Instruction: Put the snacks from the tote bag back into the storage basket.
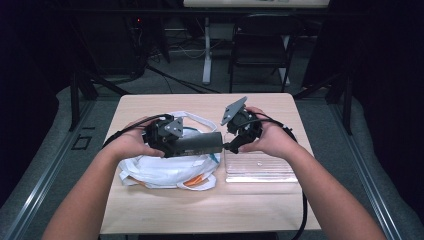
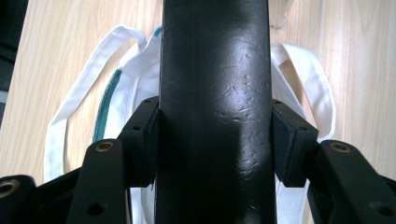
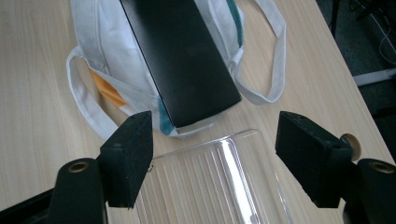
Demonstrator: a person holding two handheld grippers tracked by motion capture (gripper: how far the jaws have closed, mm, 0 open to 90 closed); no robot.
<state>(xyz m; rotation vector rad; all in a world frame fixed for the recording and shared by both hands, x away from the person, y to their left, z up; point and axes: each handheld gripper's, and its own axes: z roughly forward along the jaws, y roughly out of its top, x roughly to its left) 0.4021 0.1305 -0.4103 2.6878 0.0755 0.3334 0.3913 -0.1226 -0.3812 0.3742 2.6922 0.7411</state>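
Note:
A long black case (image 1: 200, 144) lies level above a white cloth bag (image 1: 160, 170), and my left gripper (image 1: 175, 145) is shut on its left part. In the left gripper view the case (image 2: 215, 93) runs up the middle and both pads (image 2: 152, 140) press its sides. My right gripper (image 1: 231, 146) stands open just off the case's right end. In the right gripper view its jaws (image 3: 215, 158) are spread wide with nothing between them; the case's end (image 3: 182, 60) hangs a little beyond them, over the bag (image 3: 107, 42).
A clear ribbed plastic tray (image 1: 260, 170) sits on the wooden table (image 1: 200, 210) right of the bag, directly under my right gripper (image 3: 210, 186). The bag's white straps (image 2: 70, 107) spread loose on the tabletop. A chair (image 1: 260, 45) stands beyond the table's far edge.

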